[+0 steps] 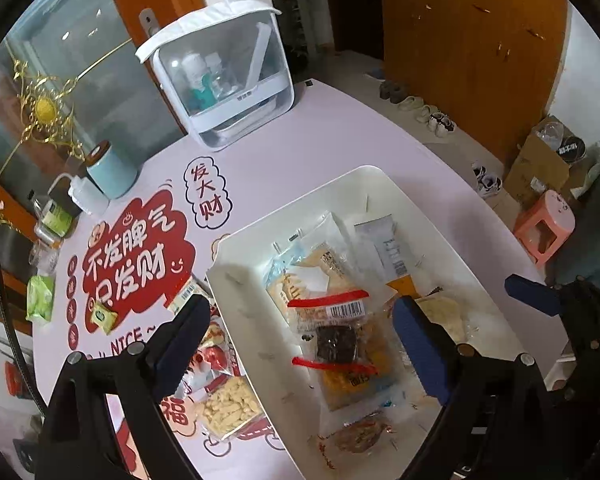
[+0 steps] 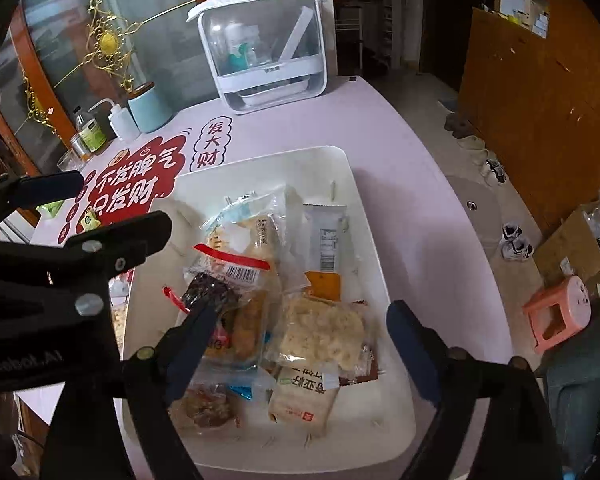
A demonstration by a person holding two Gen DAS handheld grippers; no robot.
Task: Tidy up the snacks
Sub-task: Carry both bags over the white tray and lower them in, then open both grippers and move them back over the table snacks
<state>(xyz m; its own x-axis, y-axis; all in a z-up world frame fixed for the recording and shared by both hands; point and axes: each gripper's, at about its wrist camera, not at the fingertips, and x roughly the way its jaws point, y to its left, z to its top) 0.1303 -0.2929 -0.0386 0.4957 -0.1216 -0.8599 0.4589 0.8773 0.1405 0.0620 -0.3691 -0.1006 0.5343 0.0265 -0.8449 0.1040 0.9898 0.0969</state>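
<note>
Both grippers spread, empty, over white bin [image 1: 380,184] of snack packets; loose cracker packet [image 1: 228,404] lies on bench [image 1: 320,136] just left of left gripper [image 1: 300,320]; right gripper [image 2: 296,332] farther.

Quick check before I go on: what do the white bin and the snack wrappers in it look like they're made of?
White bin: seemingly rigid plastic, smooth with a slight sheen; its thick rounded rim and molded walls hold their shape. Snack wrappers: thin clear plastic film, glossy and crinkled, with contents showing through. The long white packet looks like opaque printed film, possibly foil-lined; that can't be told.
</note>
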